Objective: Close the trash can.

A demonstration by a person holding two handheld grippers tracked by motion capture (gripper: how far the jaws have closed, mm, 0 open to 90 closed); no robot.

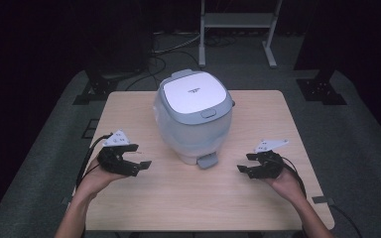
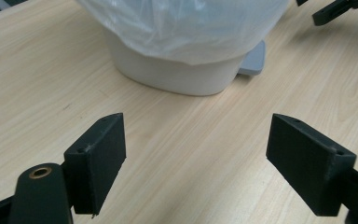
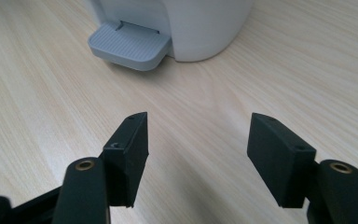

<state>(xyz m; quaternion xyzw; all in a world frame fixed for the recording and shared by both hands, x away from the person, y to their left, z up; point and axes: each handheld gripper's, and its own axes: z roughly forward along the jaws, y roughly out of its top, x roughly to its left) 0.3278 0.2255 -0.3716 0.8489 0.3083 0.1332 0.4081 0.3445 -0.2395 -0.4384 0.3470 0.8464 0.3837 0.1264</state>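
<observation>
Open left gripper (image 1: 140,161), right gripper (image 1: 246,164), pedal bin (image 1: 193,116)

A metal stand (image 1: 238,22) rises beyond the table (image 1: 258,198).

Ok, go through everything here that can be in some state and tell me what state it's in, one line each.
Pedal bin: upright on the table, lid shut.
Bin liner: fitted, hanging down over the outside of the bin.
Foot pedal: not pressed, nothing on it.
Left gripper: open, nothing between the jaws, clear of the bin.
Right gripper: open, nothing between the jaws, clear of the bin.
</observation>
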